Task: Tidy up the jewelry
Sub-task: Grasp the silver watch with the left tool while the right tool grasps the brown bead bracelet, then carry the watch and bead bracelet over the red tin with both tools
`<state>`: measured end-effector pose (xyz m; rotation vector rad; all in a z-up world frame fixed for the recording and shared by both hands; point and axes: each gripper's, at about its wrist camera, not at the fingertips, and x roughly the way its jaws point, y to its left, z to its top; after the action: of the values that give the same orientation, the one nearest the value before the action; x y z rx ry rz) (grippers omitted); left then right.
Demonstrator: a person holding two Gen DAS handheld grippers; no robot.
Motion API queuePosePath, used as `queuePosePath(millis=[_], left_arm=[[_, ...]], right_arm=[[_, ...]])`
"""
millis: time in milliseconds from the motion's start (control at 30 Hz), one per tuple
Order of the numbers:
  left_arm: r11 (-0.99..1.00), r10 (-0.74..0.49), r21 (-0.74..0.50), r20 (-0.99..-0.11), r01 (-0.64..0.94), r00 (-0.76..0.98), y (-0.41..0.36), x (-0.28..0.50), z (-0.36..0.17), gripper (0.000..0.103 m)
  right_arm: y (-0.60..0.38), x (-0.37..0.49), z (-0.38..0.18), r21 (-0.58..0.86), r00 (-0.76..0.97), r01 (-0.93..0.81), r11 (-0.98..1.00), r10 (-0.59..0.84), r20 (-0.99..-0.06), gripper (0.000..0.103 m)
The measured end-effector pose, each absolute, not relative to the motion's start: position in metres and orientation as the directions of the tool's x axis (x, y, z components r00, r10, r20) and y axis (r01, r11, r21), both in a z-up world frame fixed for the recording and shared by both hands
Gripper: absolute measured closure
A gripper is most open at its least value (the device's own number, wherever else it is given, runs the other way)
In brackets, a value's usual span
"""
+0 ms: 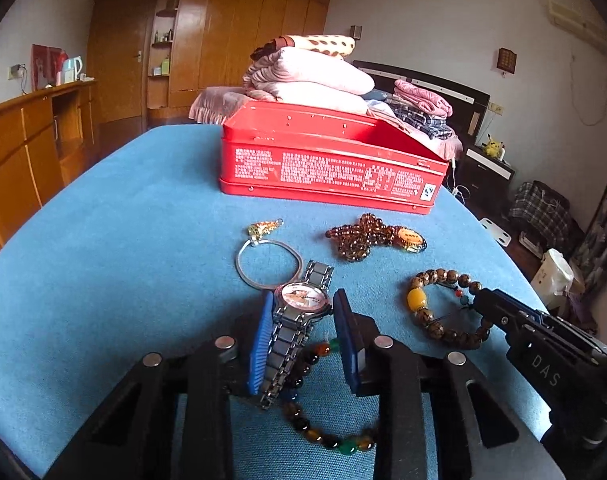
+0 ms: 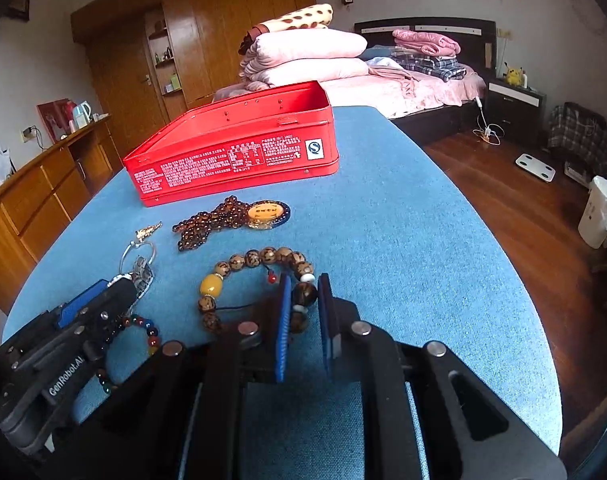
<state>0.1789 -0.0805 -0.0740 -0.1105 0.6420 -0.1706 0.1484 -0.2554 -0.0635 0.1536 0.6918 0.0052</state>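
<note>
An open red tin stands on the blue tabletop. In the left wrist view my left gripper is closed on a silver watch, its blue pads against the watch case. Under it lies a multicoloured bead bracelet. My right gripper is shut on the brown wooden bead bracelet with a yellow bead. A silver bangle with a gold charm and an amber bead necklace with a pendant lie before the tin.
The blue table drops off to a wooden floor on the right. A bed with folded quilts stands behind, wooden cabinets on the left.
</note>
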Motion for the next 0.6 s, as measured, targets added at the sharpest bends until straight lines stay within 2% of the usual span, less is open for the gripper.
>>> queuePosePath(millis=[433, 600], left_arm=[[0.977, -0.193, -0.18, -0.516, 0.115, 0.835, -0.058, 0.171, -0.053, 0.073], [0.973, -0.203, -0.194, -0.488, 0.121, 0.849, -0.046, 0.165, -0.046, 0.073]], right_arm=[[-0.246, 0.152, -0.071, 0.106, 0.756, 0.022, 0.994, 0.053, -0.652, 0.082], [-0.25, 0.15, -0.069, 0.172, 0.758, -0.012, 0.985, 0.121, -0.641, 0.089]])
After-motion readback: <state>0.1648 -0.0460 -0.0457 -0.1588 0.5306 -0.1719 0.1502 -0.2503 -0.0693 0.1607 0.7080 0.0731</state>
